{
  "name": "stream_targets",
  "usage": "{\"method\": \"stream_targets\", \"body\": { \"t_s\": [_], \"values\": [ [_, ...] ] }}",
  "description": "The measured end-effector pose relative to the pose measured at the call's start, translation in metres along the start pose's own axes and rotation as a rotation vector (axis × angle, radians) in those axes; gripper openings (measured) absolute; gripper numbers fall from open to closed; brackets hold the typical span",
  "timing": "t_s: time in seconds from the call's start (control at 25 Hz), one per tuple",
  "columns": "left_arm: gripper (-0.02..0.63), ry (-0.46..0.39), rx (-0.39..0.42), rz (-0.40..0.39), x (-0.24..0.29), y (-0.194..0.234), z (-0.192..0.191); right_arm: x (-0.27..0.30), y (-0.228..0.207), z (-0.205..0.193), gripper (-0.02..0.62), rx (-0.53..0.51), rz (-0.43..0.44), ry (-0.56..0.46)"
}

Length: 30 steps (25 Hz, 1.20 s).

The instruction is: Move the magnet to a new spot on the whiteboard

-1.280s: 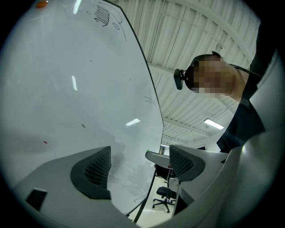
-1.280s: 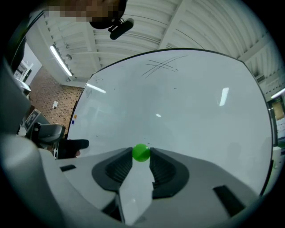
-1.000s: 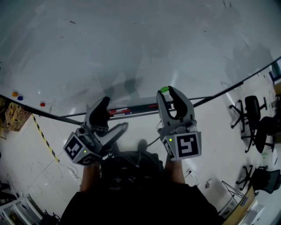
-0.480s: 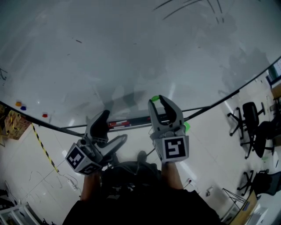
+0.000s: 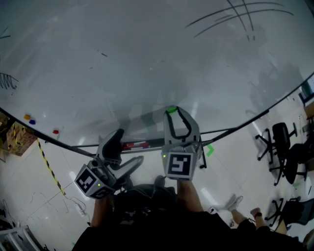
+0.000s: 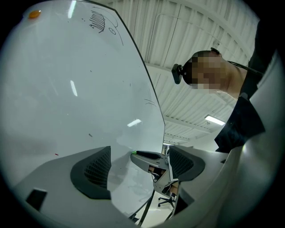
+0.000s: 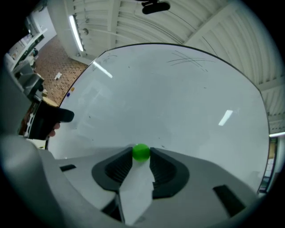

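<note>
– Two hand-held grippers in the head view; which one has the magnet?

– The right hand-held gripper (image 5: 175, 110), just right of the frame's centre. Its own view shows the right hand-held gripper (image 7: 141, 154) with its jaws drawn close on the small green magnet (image 7: 141, 152), pinched at the very tips.

– And where is the magnet against the whiteboard?

– In the head view the magnet (image 5: 171, 109) sits low on the whiteboard (image 5: 147, 59), near its bottom edge and a little right of centre. Whether it touches the surface I cannot tell.

– The other one?

– The left hand-held gripper (image 5: 130, 145) is at lower left of centre, below the board's edge, with its jaws wide apart. In its own view the left hand-held gripper (image 6: 138, 167) has nothing between the pads; only the whiteboard (image 6: 67, 89) and the other gripper show in the gap.

– Anything else on the board?

– Three small magnets at the far left of the head view: an orange magnet (image 5: 26, 117), a blue magnet (image 5: 32, 121) and a red magnet (image 5: 55, 131), well apart from the green one. Black pen strokes (image 5: 235, 14) cross the upper right. A tray (image 5: 142, 145) with red on it runs under the bottom edge.

– And beyond it?

– Black office chairs (image 5: 282, 137) at the right edge, and yellow-and-black tape (image 5: 46, 157) on the floor at the left.
</note>
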<state>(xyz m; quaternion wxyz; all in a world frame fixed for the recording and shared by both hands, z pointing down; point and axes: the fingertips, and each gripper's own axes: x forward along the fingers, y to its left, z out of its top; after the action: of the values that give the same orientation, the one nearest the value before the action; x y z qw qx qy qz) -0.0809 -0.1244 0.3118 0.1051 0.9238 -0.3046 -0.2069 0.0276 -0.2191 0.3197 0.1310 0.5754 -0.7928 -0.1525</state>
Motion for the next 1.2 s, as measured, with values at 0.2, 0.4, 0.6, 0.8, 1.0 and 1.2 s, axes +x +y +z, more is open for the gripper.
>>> {"method": "stream_targets", "body": {
  "t_s": [0.2,0.4,0.6,0.8,1.0,1.2],
  "values": [
    [0.405,-0.002,0.011,0.009,-0.006,0.003,0.004,0.005,0.001,0.000,0.152,-0.044,-0.057,0.000],
    [0.405,0.003,0.011,0.011,-0.009,0.006,0.003,0.005,0.001,0.000,0.153,-0.011,-0.063,-0.007],
    [0.405,0.005,0.002,0.006,-0.007,0.005,0.002,0.002,0.001,0.000,0.158,0.024,-0.044,-0.007],
    [0.405,0.009,0.000,0.000,-0.006,0.004,0.001,-0.006,-0.001,0.003,0.158,0.070,-0.024,-0.025],
    [0.405,0.017,-0.004,-0.002,-0.005,0.002,-0.003,-0.017,-0.004,0.006,0.156,0.190,0.063,-0.057],
    [0.405,0.014,-0.011,-0.005,0.001,-0.002,-0.001,-0.028,-0.006,0.014,0.153,0.286,0.166,-0.115]
  ]
}}
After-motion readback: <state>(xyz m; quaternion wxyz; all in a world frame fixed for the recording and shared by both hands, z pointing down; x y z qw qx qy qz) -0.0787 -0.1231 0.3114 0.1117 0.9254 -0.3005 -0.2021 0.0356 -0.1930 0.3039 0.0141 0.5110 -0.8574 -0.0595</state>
